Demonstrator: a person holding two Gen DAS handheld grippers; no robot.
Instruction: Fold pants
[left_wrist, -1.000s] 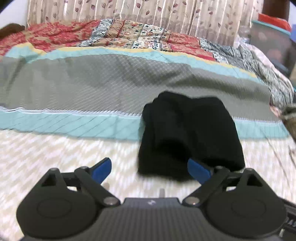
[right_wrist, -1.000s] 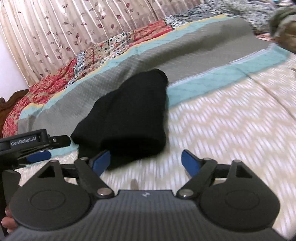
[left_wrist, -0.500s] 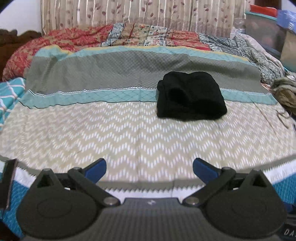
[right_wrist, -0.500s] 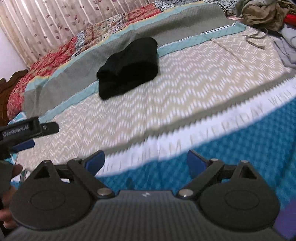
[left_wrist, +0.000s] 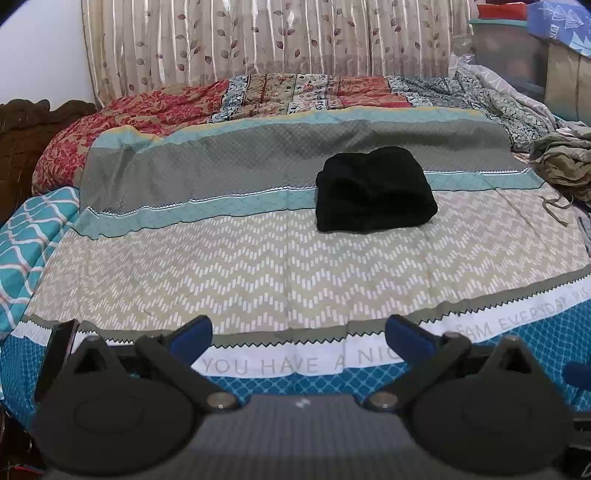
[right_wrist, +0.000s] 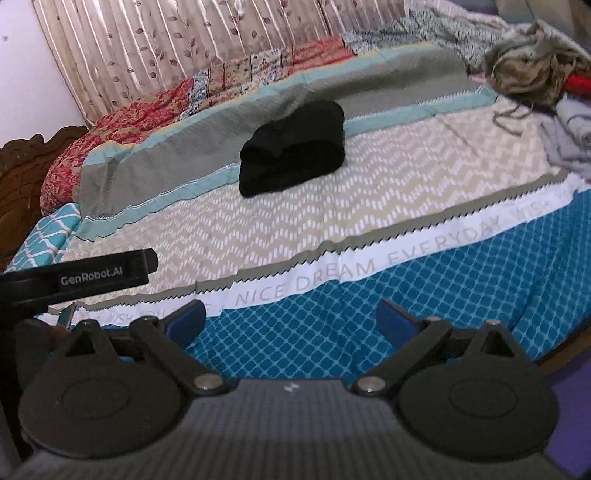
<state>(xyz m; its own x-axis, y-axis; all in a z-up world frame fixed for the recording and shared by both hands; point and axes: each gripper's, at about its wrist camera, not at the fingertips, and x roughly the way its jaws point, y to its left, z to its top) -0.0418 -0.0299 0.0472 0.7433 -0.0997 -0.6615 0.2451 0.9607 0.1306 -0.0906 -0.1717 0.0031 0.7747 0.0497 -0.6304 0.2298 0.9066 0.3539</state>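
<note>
Retreat: both grippers sit farther from the folded black fabric pants (left_wrist: 373, 190) than a second ago. Left gripper (left_wrist: 299, 334) and right gripper (right_wrist: 291, 319) fingers spread wide, empty. Pants rest mid-bed on striped patterned bedspread (left_wrist: 258, 266); fold looks finished.

black pants (left_wrist: 373, 190) on a chevron-and-teal bedspread (left_wrist: 258, 273).

"YOU HAVE A NICE DREAM EVERYDAY" along the bedsheet's near white band (left_wrist: 280, 363); "GenRobot.AI" on the left gripper (right_wrist: 92, 275).
</note>
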